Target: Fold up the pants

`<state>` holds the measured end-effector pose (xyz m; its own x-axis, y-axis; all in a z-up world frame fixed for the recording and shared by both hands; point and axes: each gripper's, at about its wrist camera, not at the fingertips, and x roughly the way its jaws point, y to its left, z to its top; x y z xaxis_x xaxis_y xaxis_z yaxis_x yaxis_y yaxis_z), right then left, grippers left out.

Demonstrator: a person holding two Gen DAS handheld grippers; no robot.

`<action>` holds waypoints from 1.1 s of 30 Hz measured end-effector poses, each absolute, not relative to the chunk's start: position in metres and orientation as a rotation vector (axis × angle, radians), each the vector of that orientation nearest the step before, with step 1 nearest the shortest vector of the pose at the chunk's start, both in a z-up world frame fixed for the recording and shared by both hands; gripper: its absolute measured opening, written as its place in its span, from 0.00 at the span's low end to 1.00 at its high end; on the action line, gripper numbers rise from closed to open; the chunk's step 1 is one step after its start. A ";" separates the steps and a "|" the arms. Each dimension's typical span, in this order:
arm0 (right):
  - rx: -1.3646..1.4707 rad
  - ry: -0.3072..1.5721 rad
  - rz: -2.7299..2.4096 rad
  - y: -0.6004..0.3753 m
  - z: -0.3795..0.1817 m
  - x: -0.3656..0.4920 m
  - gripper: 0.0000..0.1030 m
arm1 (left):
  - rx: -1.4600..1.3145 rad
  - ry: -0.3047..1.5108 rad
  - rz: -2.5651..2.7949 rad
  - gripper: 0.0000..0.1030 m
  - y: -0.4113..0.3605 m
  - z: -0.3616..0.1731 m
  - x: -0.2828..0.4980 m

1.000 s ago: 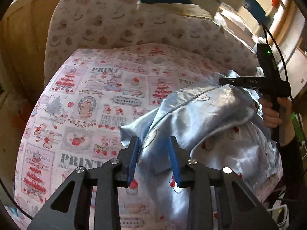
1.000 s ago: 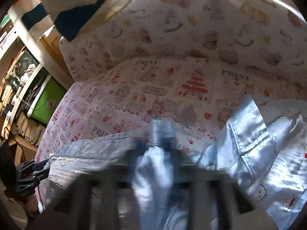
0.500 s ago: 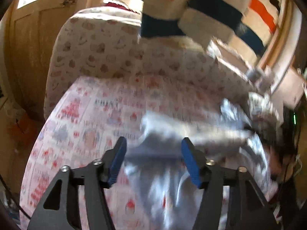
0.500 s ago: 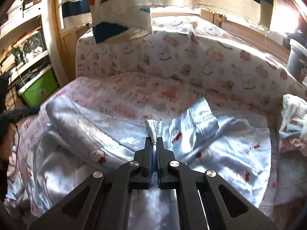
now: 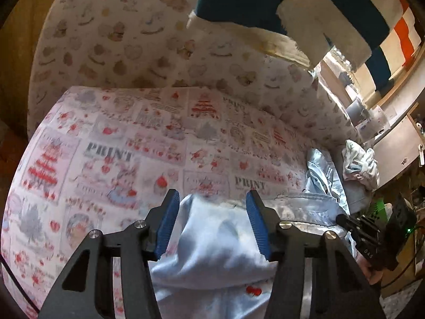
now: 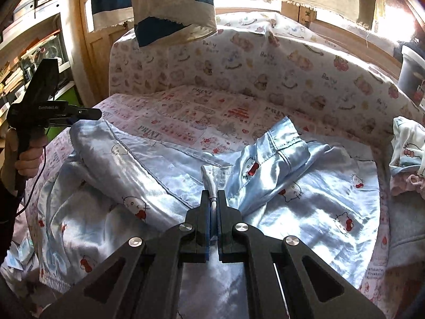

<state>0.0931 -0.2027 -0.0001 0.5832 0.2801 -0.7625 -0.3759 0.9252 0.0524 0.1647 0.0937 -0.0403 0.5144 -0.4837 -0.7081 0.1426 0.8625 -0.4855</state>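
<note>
Light blue satin pants (image 6: 164, 175) with a cat print lie crumpled on a bed with a pink patterned sheet (image 6: 212, 111). My right gripper (image 6: 212, 199) is shut on a pinched fold of the pants near their middle. My left gripper (image 5: 211, 212) is open, its blue pads (image 5: 166, 226) on either side of a bunched end of the pants (image 5: 217, 242), not closed on it. In the right wrist view the left gripper (image 6: 90, 113) hovers over the pants' left end. The right gripper (image 5: 342, 219) shows at the right in the left wrist view.
A padded headboard (image 6: 265, 61) with a bear print rings the far side of the bed. A striped curtain (image 6: 175, 8) hangs above. Another small garment (image 6: 406, 146) lies at the right edge. Shelves (image 6: 26, 26) stand left of the bed.
My left gripper has opened wide and now straddles the pants' bunched end. My right gripper has stayed shut on its fold, and the pants have spread out across the bed.
</note>
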 end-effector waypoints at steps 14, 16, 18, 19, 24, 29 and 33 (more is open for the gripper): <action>-0.085 0.805 0.360 -0.187 0.015 0.124 0.03 | -0.319 0.766 -0.331 0.01 0.107 -0.008 0.147; -0.096 0.750 0.349 -0.174 0.029 0.136 0.03 | -0.266 0.708 -0.285 0.01 0.108 0.007 0.152; -0.078 0.706 0.323 -0.162 0.043 0.158 0.03 | -0.224 0.655 -0.213 0.01 0.113 0.019 0.163; -0.063 0.691 0.301 -0.157 0.050 0.173 0.03 | -0.204 0.632 -0.170 0.01 0.115 0.024 0.169; -0.101 0.634 0.235 -0.123 0.057 0.248 0.03 | -0.156 0.626 -0.039 0.01 0.128 0.026 0.202; -0.121 0.672 0.249 -0.088 0.028 0.300 0.03 | -0.125 0.676 0.082 0.01 0.143 0.002 0.224; -0.127 0.712 0.258 -0.070 0.001 0.321 0.03 | -0.078 0.747 0.165 0.02 0.153 -0.028 0.239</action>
<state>0.3210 -0.0703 0.0009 0.7268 0.1902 -0.6600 -0.2764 0.9606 -0.0276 0.2386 0.1532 -0.0281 0.7214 0.1214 -0.6818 -0.1767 0.9842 -0.0117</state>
